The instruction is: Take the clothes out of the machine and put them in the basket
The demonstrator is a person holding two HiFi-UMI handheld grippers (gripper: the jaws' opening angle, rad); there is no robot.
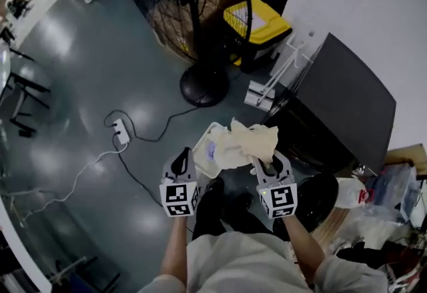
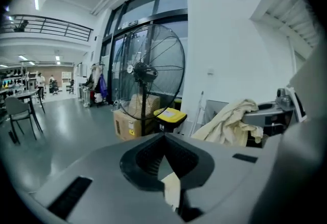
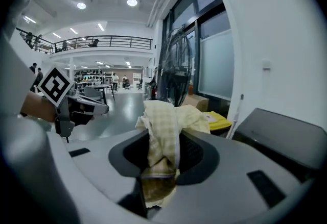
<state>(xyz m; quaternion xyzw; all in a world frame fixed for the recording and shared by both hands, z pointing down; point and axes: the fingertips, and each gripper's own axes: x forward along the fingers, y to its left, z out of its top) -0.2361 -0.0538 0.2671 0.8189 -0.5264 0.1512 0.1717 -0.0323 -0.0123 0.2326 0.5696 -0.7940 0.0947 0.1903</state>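
Grey workshop floor beside the dark machine (image 1: 347, 105): right gripper (image 1: 265, 165) clamped on a bunched fold of the pale garment (image 1: 247, 141), seemingly light, limp and best gathered there, above the white basket (image 1: 208, 151); left gripper (image 1: 180, 163) closed, empty.

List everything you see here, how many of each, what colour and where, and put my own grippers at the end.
Cloth: one, pale yellow, bunched in the right gripper, above the basket.
Basket: one, white, on the floor under the cloth, mostly covered.
Machine: one, dark, at the right by the white wall.
Fan: one, black, standing on the floor beyond the basket.
Bin: one, dark with a yellow lid, behind the fan.
Cardboard box: one, brown, behind the fan.
Power strip: one, white, on the floor at the left, with cables.
Left gripper: one, grey, jaws together, holding nothing.
Right gripper: one, grey, closed on the cloth.
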